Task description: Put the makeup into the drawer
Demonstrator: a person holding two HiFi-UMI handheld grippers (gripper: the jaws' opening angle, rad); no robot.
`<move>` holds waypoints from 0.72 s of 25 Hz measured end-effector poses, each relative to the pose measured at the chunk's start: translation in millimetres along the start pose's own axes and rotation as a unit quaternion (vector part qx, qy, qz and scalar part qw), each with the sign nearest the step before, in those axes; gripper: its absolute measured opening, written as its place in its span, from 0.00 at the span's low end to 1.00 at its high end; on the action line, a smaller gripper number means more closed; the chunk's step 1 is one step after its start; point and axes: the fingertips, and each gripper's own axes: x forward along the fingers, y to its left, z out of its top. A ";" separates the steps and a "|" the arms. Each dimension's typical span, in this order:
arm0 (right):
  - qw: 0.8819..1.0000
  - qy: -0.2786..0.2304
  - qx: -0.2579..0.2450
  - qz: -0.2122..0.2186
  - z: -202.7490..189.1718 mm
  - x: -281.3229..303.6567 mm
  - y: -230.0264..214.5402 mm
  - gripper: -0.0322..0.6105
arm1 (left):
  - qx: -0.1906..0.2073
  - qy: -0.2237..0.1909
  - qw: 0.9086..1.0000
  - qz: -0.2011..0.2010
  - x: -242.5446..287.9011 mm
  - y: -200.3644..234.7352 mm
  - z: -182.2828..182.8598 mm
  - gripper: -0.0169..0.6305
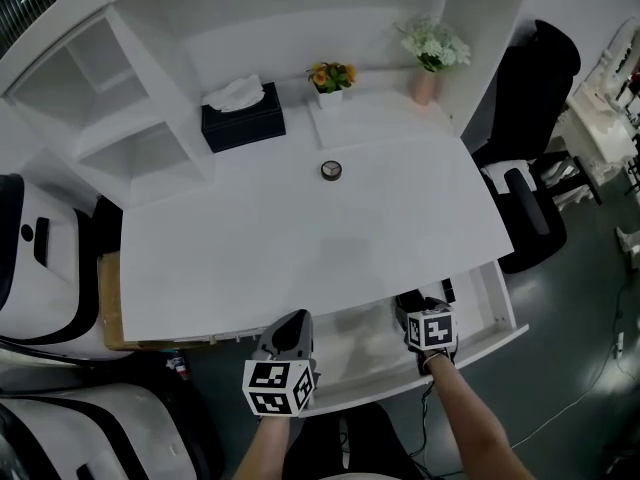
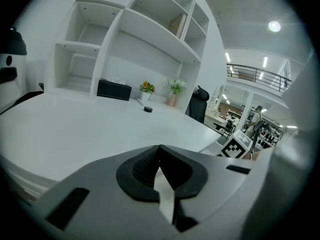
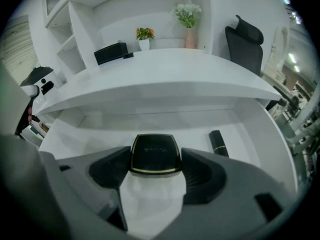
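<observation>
My right gripper (image 1: 418, 313) hides most of the compact (image 3: 155, 153) from above. Its gold print is too blurry. The round thing (image 1: 331, 170) is too tiny to tell.

I am holding two grey hand-held grippers with black pads, the left hand-held gripper (image 2: 159, 154) and the right hand-held gripper (image 3: 155, 160), and black-and-white squares are patterning their cubes (image 1: 279, 388). The compact (image 3: 155, 151) is showing black with a thin gold edge, and the lipstick (image 3: 217, 143) is lying black in the white drawer (image 3: 250, 139). The table (image 1: 300, 238) is looking plain white. On it a black tissue box (image 1: 243, 123) is sprouting white tissue, orange flowers (image 1: 331, 74) are sitting in a white pot (image 1: 329, 97), and white flowers (image 1: 434, 44) are standing in a pink vase (image 1: 424, 87).
</observation>
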 end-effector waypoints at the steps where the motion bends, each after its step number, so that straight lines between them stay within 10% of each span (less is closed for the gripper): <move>1: 1.000 0.004 0.000 -0.003 -1.1 3.5 -1.3 0.53 | -0.001 0.000 1.000 0.002 0.7 1.2 -0.5 0.03; 18: 0.999 0.033 -0.011 -0.010 -12.7 29.0 -2.1 0.53 | -0.010 -0.002 0.999 0.030 5.5 -2.3 -1.9 0.03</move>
